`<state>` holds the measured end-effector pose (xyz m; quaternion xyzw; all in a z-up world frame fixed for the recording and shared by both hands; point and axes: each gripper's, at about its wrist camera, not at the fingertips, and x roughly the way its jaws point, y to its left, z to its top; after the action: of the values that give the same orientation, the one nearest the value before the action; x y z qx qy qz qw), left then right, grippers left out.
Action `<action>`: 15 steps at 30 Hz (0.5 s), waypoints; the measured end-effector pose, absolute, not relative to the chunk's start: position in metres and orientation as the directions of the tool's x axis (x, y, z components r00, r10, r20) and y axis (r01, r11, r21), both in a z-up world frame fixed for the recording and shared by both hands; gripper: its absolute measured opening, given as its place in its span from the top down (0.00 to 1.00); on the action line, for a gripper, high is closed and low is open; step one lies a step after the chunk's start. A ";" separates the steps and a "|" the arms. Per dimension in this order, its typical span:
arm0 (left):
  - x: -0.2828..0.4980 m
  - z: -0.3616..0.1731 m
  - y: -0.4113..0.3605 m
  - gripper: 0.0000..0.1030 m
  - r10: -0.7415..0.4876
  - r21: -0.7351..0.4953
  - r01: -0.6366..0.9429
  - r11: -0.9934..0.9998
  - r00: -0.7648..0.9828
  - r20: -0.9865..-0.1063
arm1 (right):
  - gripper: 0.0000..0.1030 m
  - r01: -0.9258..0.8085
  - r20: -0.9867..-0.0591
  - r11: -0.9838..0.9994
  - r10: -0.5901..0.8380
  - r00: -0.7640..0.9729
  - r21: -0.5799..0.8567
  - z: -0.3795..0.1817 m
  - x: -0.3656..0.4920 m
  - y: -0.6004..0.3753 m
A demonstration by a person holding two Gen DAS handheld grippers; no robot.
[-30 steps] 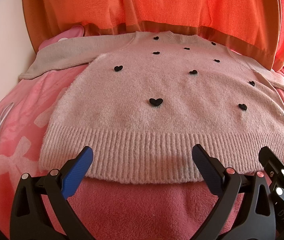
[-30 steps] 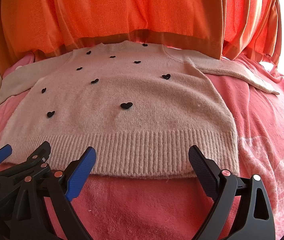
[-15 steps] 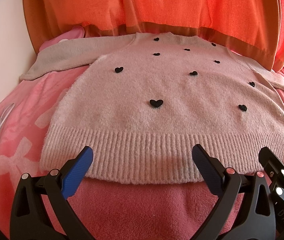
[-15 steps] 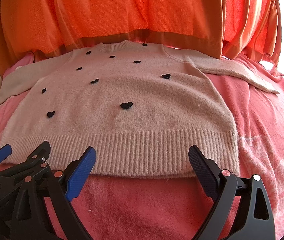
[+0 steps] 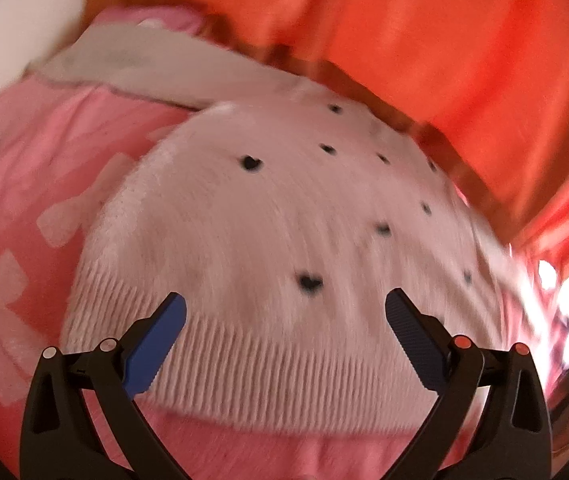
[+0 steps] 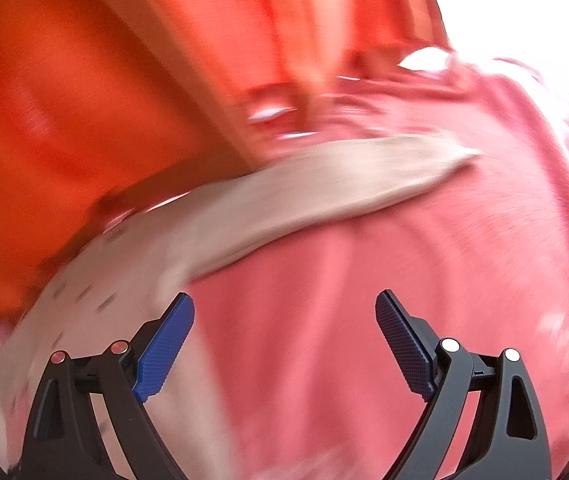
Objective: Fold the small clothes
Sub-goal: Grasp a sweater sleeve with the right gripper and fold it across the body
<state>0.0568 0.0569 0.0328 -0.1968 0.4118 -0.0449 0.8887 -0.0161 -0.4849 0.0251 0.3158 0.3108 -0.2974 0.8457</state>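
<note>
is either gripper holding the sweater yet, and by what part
Nothing is held. The left hand-held gripper is open over the sweater's ribbed hem, and the right hand-held gripper is open over the pink blanket.

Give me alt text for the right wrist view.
Open right tongs, blue-padded and empty, hover over a pink fleece blanket. A beige knitted sweater's sleeve stretches across beyond them, with orange curtains behind. The picture is motion-blurred.

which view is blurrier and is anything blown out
Right wrist view is blurrier: the sweater sleeve and blanket smear into streaks, and its top right corner is blown out white. Left wrist view has milder blur on the sweater, with glare at the right edge.
</note>
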 end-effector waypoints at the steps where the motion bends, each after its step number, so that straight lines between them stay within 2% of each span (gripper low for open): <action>1: 0.070 0.033 0.057 0.05 -0.243 -0.405 -0.106 0.908 0.654 -0.716 | 0.14 0.722 -0.722 0.589 -0.311 0.618 0.364 0.017 -0.014 -0.506; 4: 0.096 0.032 0.049 0.05 -0.238 -0.409 -0.118 0.905 0.655 -0.717 | 0.18 0.775 -0.750 0.474 -0.300 0.589 0.419 -0.011 -0.005 -0.564; 8: 0.118 0.026 0.041 0.05 -0.273 -0.456 -0.125 0.881 0.653 -0.706 | 0.25 0.779 -0.728 0.373 -0.302 0.616 0.504 -0.027 0.003 -0.596; 9: 0.121 0.025 0.039 0.05 -0.277 -0.457 -0.121 0.881 0.653 -0.705 | 0.32 0.784 -0.723 0.374 -0.321 0.611 0.496 -0.025 0.009 -0.599; 10: 0.124 0.023 0.037 0.05 -0.278 -0.454 -0.115 0.883 0.653 -0.705 | 0.49 0.777 -0.722 0.386 -0.312 0.618 0.498 -0.023 0.018 -0.603; 11: 0.127 0.021 0.036 0.05 -0.276 -0.452 -0.106 0.886 0.662 -0.697 | 0.60 0.769 -0.723 0.400 -0.298 0.624 0.499 -0.021 0.027 -0.608; 12: 0.128 0.019 0.036 0.05 -0.271 -0.449 -0.105 0.887 0.670 -0.691 | 0.86 0.768 -0.723 0.417 -0.301 0.622 0.487 -0.016 0.037 -0.608; 13: 0.128 0.017 0.037 0.05 -0.265 -0.445 -0.107 0.889 0.672 -0.692 | 0.90 0.762 -0.707 0.455 -0.331 0.625 0.461 0.000 0.051 -0.602; 15: 0.131 0.014 0.040 0.05 -0.256 -0.422 -0.105 0.901 0.655 -0.711 | 0.91 0.702 -0.619 0.582 -0.387 0.683 0.410 0.042 0.077 -0.563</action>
<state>0.1305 0.0403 0.0136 -0.2188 0.4129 -0.0426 0.8830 0.0767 -0.5633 0.0424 0.3284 0.2396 -0.3179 0.8566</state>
